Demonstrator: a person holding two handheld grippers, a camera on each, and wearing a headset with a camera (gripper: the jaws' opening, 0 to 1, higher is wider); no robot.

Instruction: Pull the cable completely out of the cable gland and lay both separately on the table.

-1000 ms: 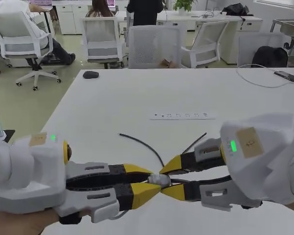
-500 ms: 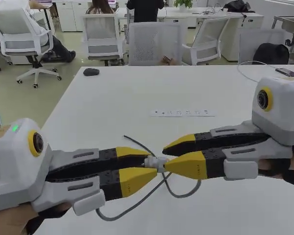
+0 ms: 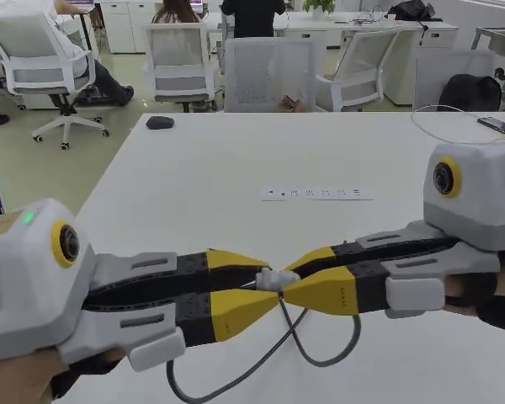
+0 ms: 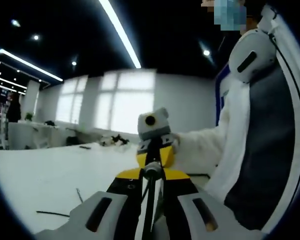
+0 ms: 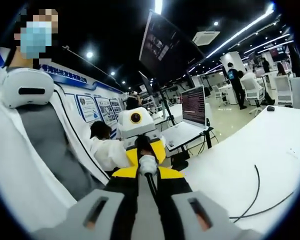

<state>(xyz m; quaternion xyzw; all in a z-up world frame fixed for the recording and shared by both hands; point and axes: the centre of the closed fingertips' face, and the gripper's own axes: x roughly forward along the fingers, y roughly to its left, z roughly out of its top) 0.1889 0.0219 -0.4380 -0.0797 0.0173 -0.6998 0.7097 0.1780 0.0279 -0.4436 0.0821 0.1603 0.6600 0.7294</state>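
Moved: the slack of the cable (image 3: 324, 362) below the jaws hangs in a deeper, wider loop than half a second ago, while the two sets of yellow tips meet nose to nose as they did then.
Left gripper (image 3: 261, 282): jaws clamped on the white cable gland (image 3: 278, 279), which sits right at their tips.
Right gripper (image 3: 296, 278): jaws closed on the cable just beside the gland. In the right gripper view a dark strand runs back from the gland between these jaws.
Cable: grey, drooping under the right jaws, crossing itself, then trailing off below the left jaws towards the near edge of the table (image 3: 236, 168).
Done: both parts are gripped and lifted off the table, each by its own gripper.
Left: by my reading the cable is not yet free, since gland and cable sit together between the tips. The pull-through has to be finished, and each piece then laid down apart from the other.
Writing: none legible on the grippers or the gland. The power strip (image 3: 316, 194), beyond the jaws, shows no readable marks. The wall boards (image 5: 97, 107) and monitor (image 5: 193, 106) carry text too small to read.
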